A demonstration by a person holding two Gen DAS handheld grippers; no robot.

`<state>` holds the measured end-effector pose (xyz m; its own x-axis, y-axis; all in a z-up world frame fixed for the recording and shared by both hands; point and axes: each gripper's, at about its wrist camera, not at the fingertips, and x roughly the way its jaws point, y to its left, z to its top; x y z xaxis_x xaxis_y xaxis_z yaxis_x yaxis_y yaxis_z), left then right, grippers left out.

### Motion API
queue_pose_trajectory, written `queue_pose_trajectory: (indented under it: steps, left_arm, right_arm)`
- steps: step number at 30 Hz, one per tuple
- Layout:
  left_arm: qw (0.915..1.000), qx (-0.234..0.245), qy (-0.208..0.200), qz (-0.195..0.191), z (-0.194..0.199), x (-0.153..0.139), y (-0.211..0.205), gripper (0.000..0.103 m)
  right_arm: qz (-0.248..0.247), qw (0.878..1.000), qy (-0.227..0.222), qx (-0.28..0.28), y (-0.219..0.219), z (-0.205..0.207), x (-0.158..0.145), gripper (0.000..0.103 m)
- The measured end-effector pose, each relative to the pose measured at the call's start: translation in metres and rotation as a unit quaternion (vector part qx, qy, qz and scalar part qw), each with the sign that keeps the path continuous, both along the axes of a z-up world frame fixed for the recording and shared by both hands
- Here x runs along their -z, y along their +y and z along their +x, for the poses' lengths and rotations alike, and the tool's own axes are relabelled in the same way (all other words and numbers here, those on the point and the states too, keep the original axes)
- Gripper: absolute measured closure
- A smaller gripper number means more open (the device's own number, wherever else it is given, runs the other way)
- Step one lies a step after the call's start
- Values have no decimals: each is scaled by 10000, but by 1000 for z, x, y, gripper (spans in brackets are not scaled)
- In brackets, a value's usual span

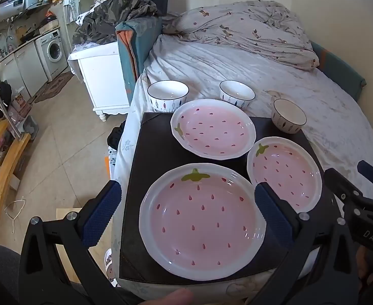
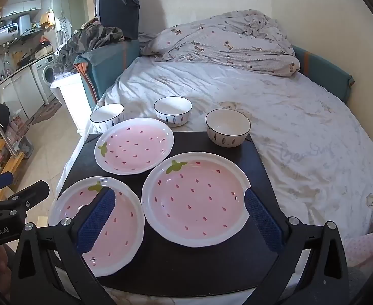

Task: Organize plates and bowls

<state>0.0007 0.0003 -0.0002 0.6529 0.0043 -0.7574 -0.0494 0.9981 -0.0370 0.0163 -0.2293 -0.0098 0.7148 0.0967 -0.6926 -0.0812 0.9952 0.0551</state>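
Note:
Three pink strawberry plates lie on a black mat (image 1: 155,157) on the bed: a near left plate (image 1: 201,221), a near right plate (image 1: 285,172) and a far plate (image 1: 213,128). Three white bowls stand behind: left bowl (image 1: 167,95), middle bowl (image 1: 237,93), right bowl (image 1: 288,115) on the mat's far corner. My left gripper (image 1: 186,206) is open and empty, above the near left plate. My right gripper (image 2: 180,207) is open and empty, above the near right plate (image 2: 196,198). The right view also shows the near left plate (image 2: 120,218) and the far plate (image 2: 134,146).
The mat (image 2: 186,267) lies at the bed's near left corner; the floor (image 1: 59,152) drops off to the left. A crumpled duvet (image 1: 250,30) lies at the bed's far end. A white cabinet (image 1: 102,76) stands beside the bed.

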Motion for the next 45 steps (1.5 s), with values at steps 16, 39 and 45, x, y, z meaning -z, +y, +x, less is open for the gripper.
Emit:
queue_pose_trajectory:
  steps: [16,39,45]
  left_arm:
    - [10000,10,-61,30,-1,-4,-1,0]
    - [10000,-6,-62,70,-4,-5,2,0]
    - [10000,4,-58,72,-4,-5,2,0]
  right_arm:
    - [-50,10000,-6,1,0,0,1,0]
    - [-65,10000,-11,0,1,0,-1,0]
    - [-74,10000,18,-14,-1,2,1,0]
